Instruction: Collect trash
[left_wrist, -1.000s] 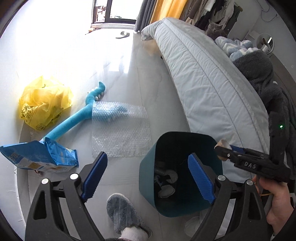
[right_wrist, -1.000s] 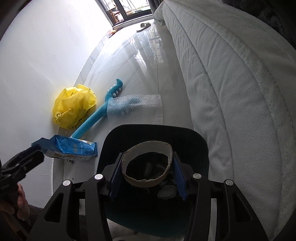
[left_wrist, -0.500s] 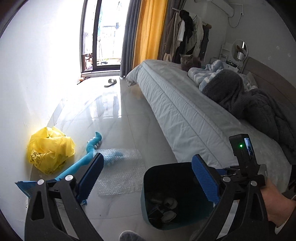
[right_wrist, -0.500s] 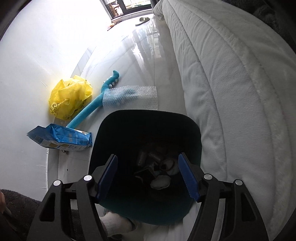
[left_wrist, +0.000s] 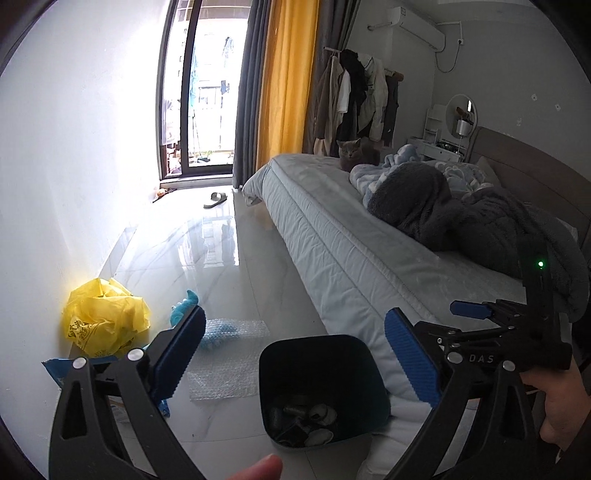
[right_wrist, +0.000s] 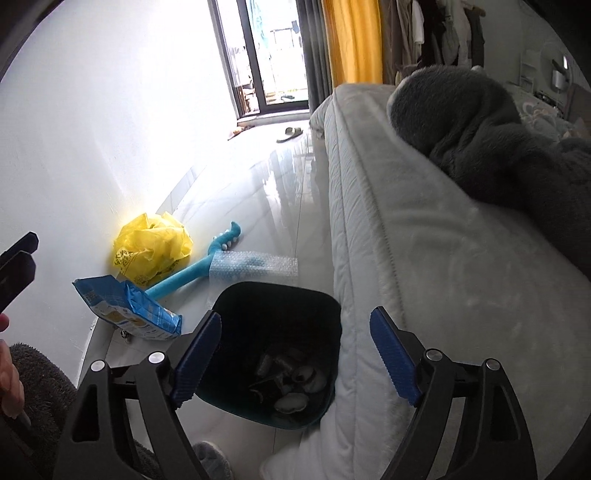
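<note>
A dark teal trash bin (left_wrist: 373, 373) (right_wrist: 229, 306) stands on the floor beside the bed, with several bits of trash at its bottom. My left gripper (left_wrist: 295, 354) is open and empty, held above and in front of the bin. My right gripper (right_wrist: 295, 354) is open and empty above the bin; it also shows at the right of the left wrist view (left_wrist: 480, 314). A crumpled yellow plastic bag (left_wrist: 105, 317) (right_wrist: 153, 249), a blue snack bag (right_wrist: 125, 308), a sheet of bubble wrap (left_wrist: 229, 363) (right_wrist: 255, 266) and a teal foam stick (right_wrist: 192, 271) lie on the floor by the wall.
The bed (left_wrist: 351, 251) (right_wrist: 424, 266) runs along the right, with dark blankets and a grey cat (left_wrist: 352, 153) on it. A white wall (left_wrist: 74, 184) is on the left. A slipper (left_wrist: 216, 199) lies near the balcony door. My slippered foot (right_wrist: 210, 458) is below.
My right gripper opened and let go of the cardboard ring, which is out of its jaws now. Both grippers have tilted upward, so more of the room shows.
</note>
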